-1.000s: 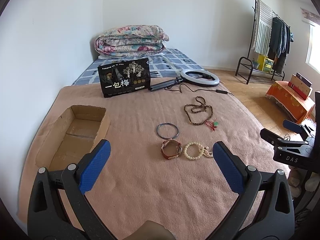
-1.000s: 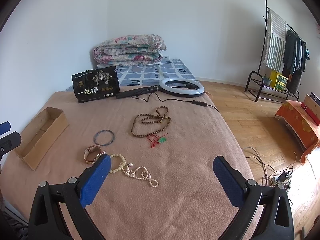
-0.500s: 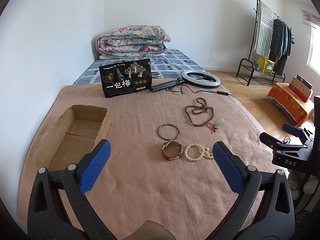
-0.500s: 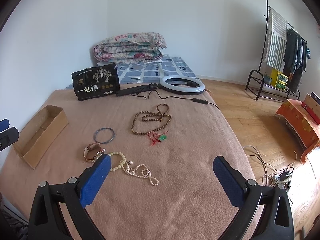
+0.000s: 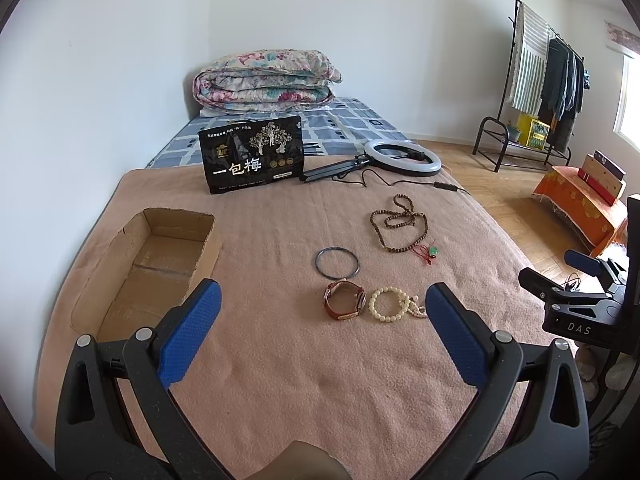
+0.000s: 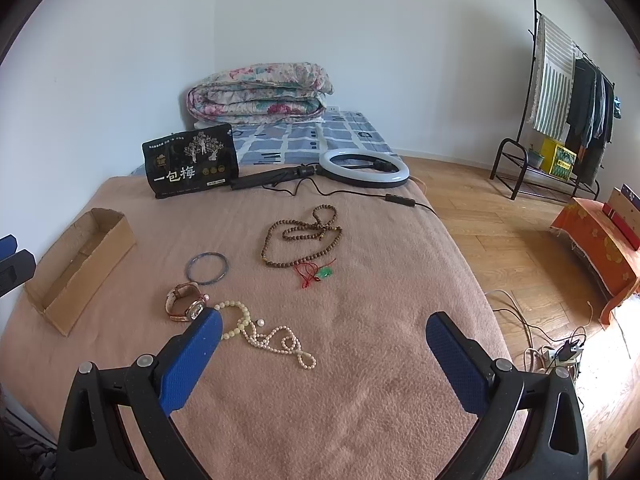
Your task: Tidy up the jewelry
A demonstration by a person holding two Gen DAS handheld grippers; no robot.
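Jewelry lies on a pink blanket (image 5: 280, 360): a brown-strap watch (image 5: 345, 305), a cream bead bracelet (image 5: 386, 305), a dark bangle (image 5: 337, 263) and a brown bead necklace (image 5: 400, 226) with a red and green charm. An open cardboard box (image 5: 156, 264) sits at the left. My left gripper (image 5: 320, 332) is open and empty, above the blanket just in front of the watch. In the right wrist view I see the watch (image 6: 186, 302), the pearl strand (image 6: 276, 340), the bangle (image 6: 207, 267), the necklace (image 6: 304, 236) and the box (image 6: 80, 264). My right gripper (image 6: 324, 352) is open and empty, near the pearl strand.
A black snack bag (image 5: 252, 160) stands at the back, a ring light (image 5: 402, 157) with cable lies beside it, and a folded quilt (image 5: 264, 86) is behind. The blanket's right edge drops to a wooden floor (image 6: 520, 240) with cables. A clothes rack (image 6: 560, 92) stands far right.
Both grippers have drifted slightly, so the scene shifts a little in both views. The jewelry and the box have not moved. Both grippers stay open.
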